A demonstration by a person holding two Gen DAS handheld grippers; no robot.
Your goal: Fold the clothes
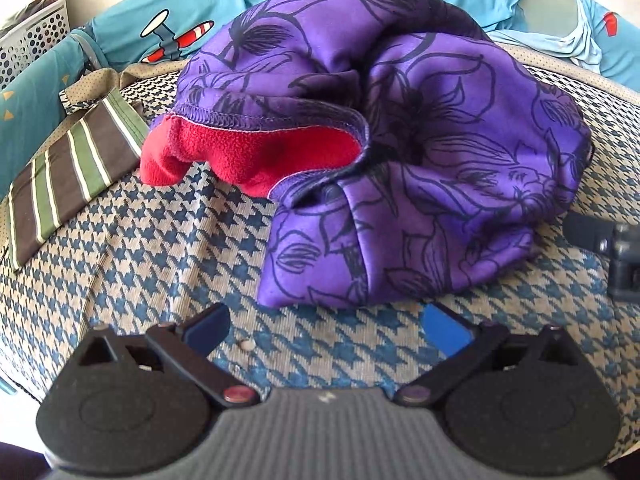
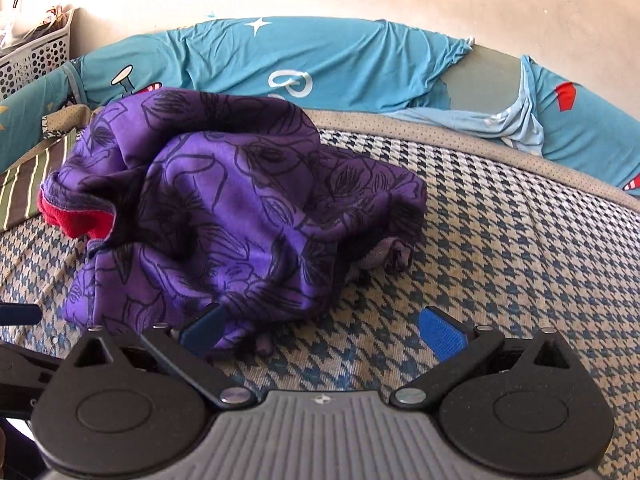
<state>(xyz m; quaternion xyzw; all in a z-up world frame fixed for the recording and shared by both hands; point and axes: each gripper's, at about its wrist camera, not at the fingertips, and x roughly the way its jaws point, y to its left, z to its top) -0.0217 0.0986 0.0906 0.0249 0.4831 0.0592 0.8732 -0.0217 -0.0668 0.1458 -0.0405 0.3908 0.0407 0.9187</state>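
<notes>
Purple garment (image 1: 400,152), crumpled in a mound on the houndstooth cover (image 1: 160,264), with its red fleece lining (image 1: 256,156) exposed along an overlocked hem. You hold the left gripper (image 1: 326,330) spread wide and empty, just short of the mound's near edge; the right gripper (image 2: 322,330) is likewise wide and empty, its left finger touching or overlapping the near fabric, which of the two cannot be told. Risk, as a judgement: the smooth, slightly glossy printed shell may slide over the napped fleece, so a pinch on a bulging fold could gather several layers, or only the outer one, and drag the heap rather than open it. The striped cloth (image 1: 68,168) lies just beside the mound and could be caught in a sweep.
</notes>
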